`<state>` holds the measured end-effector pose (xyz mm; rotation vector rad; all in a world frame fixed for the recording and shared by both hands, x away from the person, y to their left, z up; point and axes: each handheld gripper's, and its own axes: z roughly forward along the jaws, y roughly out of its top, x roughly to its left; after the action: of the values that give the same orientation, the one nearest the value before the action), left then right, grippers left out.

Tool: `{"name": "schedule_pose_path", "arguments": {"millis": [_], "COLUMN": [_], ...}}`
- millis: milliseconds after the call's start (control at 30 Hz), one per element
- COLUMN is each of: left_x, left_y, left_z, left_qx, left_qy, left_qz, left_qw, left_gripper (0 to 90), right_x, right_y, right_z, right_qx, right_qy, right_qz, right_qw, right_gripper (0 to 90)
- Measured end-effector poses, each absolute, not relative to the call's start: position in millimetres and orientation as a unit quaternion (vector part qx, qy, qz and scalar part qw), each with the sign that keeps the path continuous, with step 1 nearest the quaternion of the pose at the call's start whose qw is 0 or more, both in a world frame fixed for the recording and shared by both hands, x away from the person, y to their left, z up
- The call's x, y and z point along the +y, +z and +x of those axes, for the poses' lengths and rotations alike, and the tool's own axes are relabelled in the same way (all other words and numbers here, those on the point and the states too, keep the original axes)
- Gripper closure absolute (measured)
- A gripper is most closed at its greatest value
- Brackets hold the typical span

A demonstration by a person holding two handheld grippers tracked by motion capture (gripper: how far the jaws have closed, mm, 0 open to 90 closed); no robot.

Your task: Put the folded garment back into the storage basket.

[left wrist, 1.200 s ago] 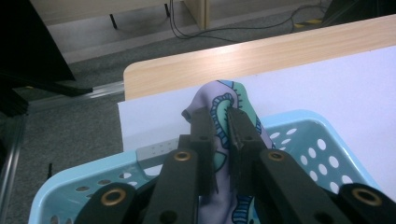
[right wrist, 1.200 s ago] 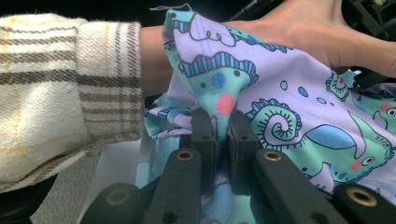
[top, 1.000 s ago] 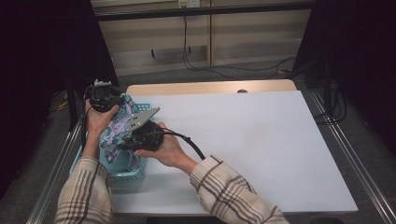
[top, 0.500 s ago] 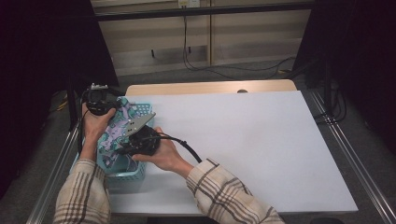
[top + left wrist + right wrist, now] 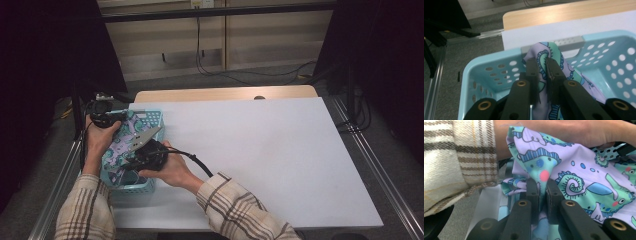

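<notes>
Lowered since a second ago, the right gripper (image 5: 131, 161) is clamped on the patterned cloth (image 5: 584, 170); the left gripper (image 5: 541, 68) pinches it inside the basket (image 5: 614, 50).

Your right gripper (image 5: 131, 161) now sits lower and closer to the turquoise basket (image 5: 131, 188) than a second ago, carrying its pinched fold of the patterned cloth (image 5: 120, 145) down with it. The cloth bunches deeper inside the basket instead of stretching up above the rim. Your right forearm angles further in over the basket's near corner.
</notes>
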<state>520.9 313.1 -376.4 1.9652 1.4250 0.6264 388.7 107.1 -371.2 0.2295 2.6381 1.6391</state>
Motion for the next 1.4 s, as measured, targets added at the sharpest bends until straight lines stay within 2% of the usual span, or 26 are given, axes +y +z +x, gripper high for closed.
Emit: {"name": "schedule_pose_path", "arguments": {"millis": [533,933,1200,1333,1400], "left_x": [324.5,328.8,331.8,334.5,335.9], "left_y": [-388.4,-395.1,-396.5,-396.1,-393.4], "left_z": [519.0,523.0,524.0,523.4,522.9], "left_qx": [0.556,0.561,0.564,0.564,0.566], "left_qy": [0.236,0.228,0.241,0.232,0.240], "left_qz": [0.745,0.743,0.736,0.740,0.737], "left_qw": [0.284,0.284,0.286,0.282,0.279], "left_gripper": [81.8,81.4,80.3,76.1,69.7], "right_x": [118.1,128.3,131.7,133.1,133.5], "right_y": [-378.9,-384.4,-389.2,-390.9,-391.8], "right_z": [386.6,390.1,391.0,391.3,391.8], "right_qx": [0.847,0.852,0.857,0.859,0.859], "right_qy": [0.527,0.517,0.509,0.506,0.506], "right_qz": [0.074,0.077,0.079,0.081,0.081], "right_qw": [0.003,0.006,0.005,0.010,0.006], "right_gripper": [83.7,83.6,82.7,80.8,78.7]}}
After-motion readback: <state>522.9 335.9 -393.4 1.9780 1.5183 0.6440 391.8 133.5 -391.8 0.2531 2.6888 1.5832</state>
